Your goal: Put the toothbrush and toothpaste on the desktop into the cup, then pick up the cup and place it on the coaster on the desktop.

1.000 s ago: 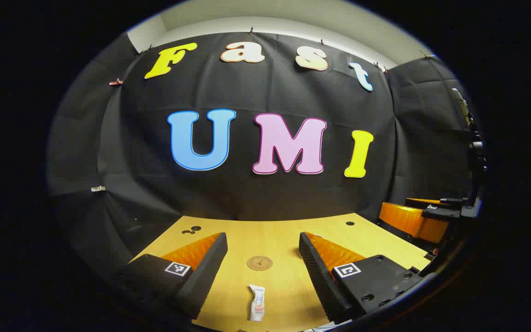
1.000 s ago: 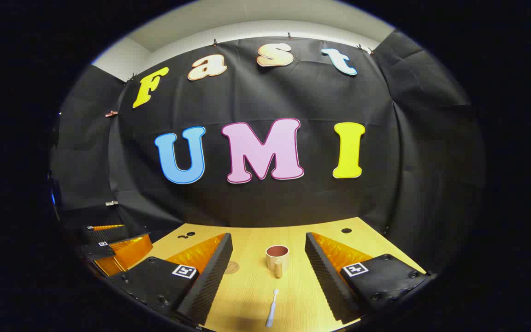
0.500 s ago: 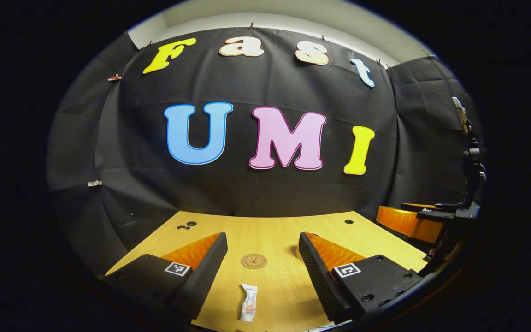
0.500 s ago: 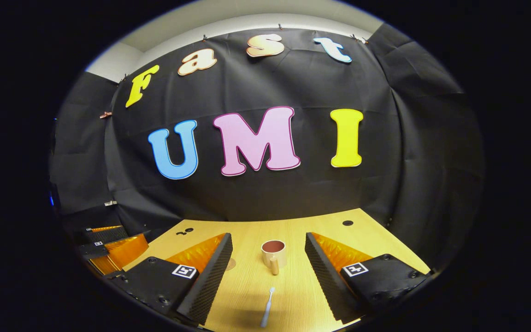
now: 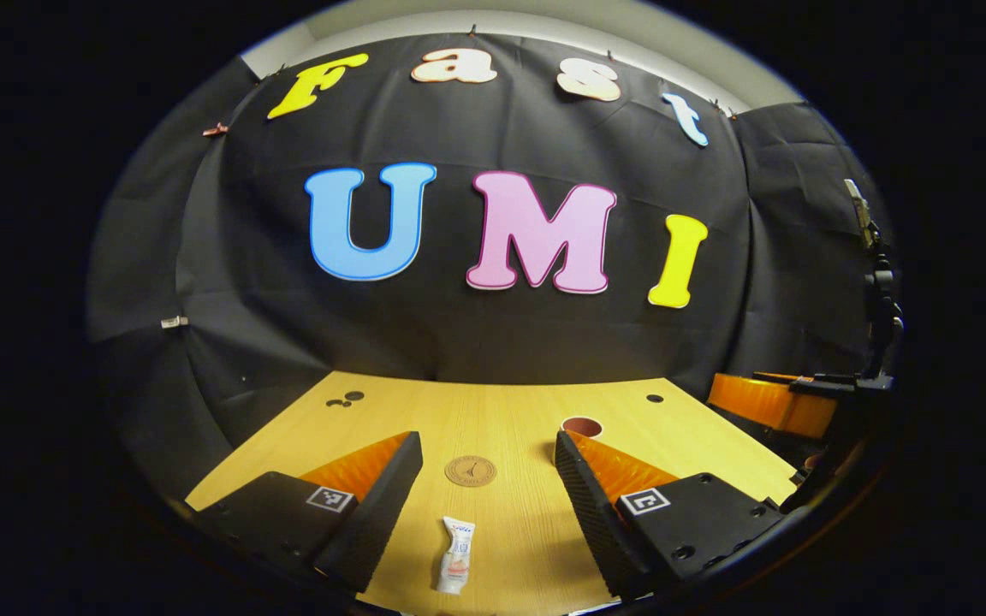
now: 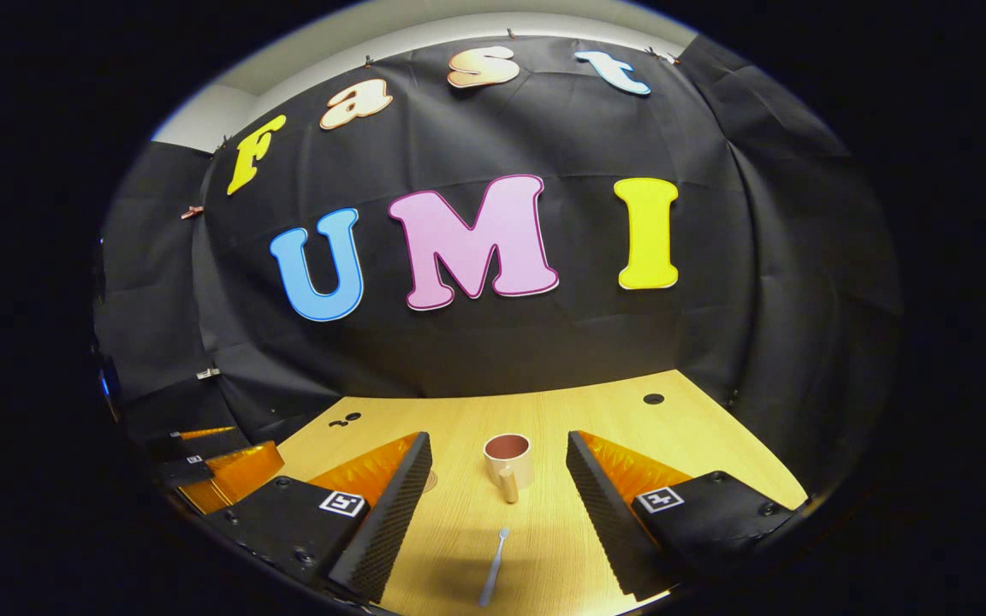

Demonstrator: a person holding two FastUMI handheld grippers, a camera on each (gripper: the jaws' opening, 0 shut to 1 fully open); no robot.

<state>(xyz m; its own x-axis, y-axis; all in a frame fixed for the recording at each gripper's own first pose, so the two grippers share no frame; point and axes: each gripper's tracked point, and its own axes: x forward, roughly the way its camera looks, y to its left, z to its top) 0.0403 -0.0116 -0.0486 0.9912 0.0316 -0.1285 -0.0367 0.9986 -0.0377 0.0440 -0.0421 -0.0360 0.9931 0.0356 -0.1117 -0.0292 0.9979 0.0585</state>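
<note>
In the left gripper view a small white toothpaste tube [image 5: 455,554] lies on the wooden desktop [image 5: 501,411] between the fingers of my left gripper [image 5: 488,449], which stands open above it. Beyond the tube lies a round brown coaster [image 5: 471,470]; the cup's rim [image 5: 582,426] peeks over the right finger. In the right gripper view a cream cup [image 6: 508,459] with a dark inside and its handle facing me stands upright, and a white toothbrush [image 6: 493,577] lies in front of it. My right gripper [image 6: 499,452] is open, nothing between its fingers.
The desktop [image 6: 544,419] has small dark holes near its back corners [image 5: 654,398] [image 6: 653,398]. The right gripper [image 5: 767,402] shows at the far right of the left gripper view, the left gripper [image 6: 219,462] at the far left of the right gripper view. A coaster edge [image 6: 430,480] sits beside the right gripper's left finger.
Both views have tilted down and moved forward: more desktop shows. The toothpaste and toothbrush sit a little higher in view, and the cup rim has appeared in the left gripper view.
</note>
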